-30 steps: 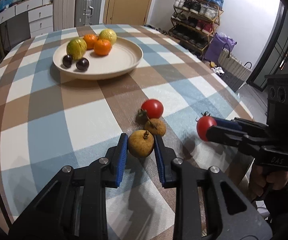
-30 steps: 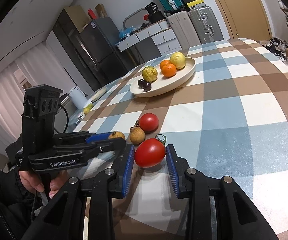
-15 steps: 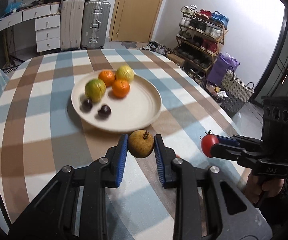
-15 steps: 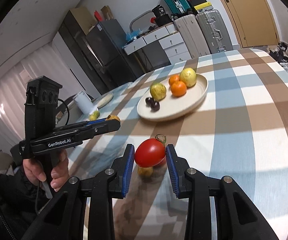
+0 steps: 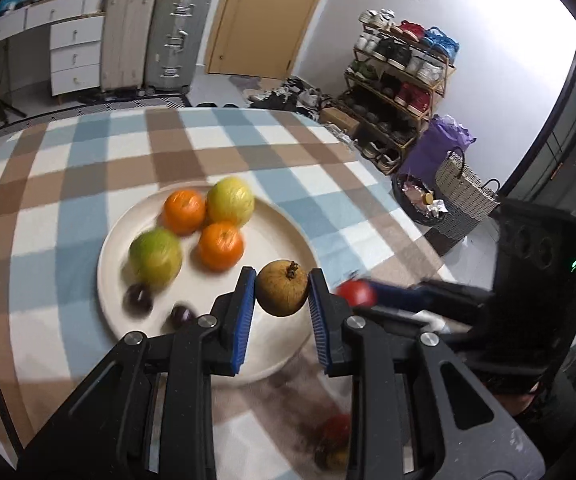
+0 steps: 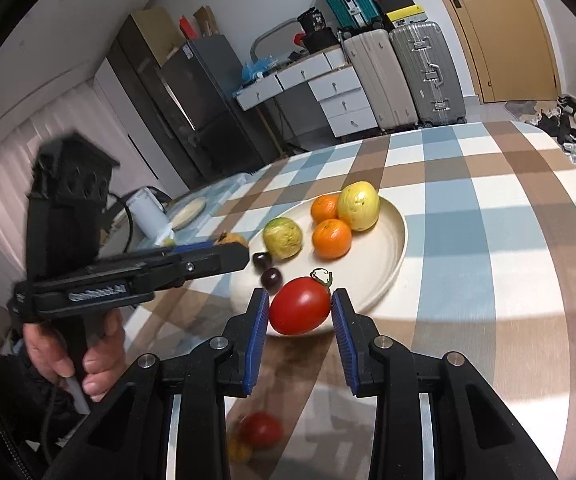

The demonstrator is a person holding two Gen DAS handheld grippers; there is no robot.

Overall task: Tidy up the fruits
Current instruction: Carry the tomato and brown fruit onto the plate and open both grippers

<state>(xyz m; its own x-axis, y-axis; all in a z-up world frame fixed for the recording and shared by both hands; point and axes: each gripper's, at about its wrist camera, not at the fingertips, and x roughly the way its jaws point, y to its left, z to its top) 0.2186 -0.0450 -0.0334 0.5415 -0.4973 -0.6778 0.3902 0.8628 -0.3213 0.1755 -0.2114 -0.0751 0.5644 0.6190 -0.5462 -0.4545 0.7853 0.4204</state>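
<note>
My left gripper (image 5: 282, 290) is shut on a brown round fruit (image 5: 282, 288) and holds it above the near right part of the cream plate (image 5: 280, 220). My right gripper (image 6: 299, 312) is shut on a red tomato (image 6: 299, 311) above the plate's near rim (image 6: 395, 256). The plate holds two oranges (image 5: 221, 246), a yellow fruit (image 5: 230, 201), a green fruit (image 5: 155, 254) and two dark plums (image 5: 138, 298). A second tomato (image 6: 261, 430) and a small brown fruit (image 6: 239, 451) lie on the checked cloth below my grippers. The left gripper also shows in the right wrist view (image 6: 240, 250), the right one in the left wrist view (image 5: 353, 294).
The table has a blue, brown and white checked cloth (image 6: 507, 240). A small plate (image 6: 187, 212) and a white roll (image 6: 150, 216) stand at the table's far left. Suitcases (image 5: 176, 40), drawers and a shoe rack (image 5: 399, 80) stand beyond the table.
Both grippers lifted their fruit off the cloth and moved forward to the plate. The plate now lies right under them; the second tomato and small brown fruit stay behind on the cloth.
</note>
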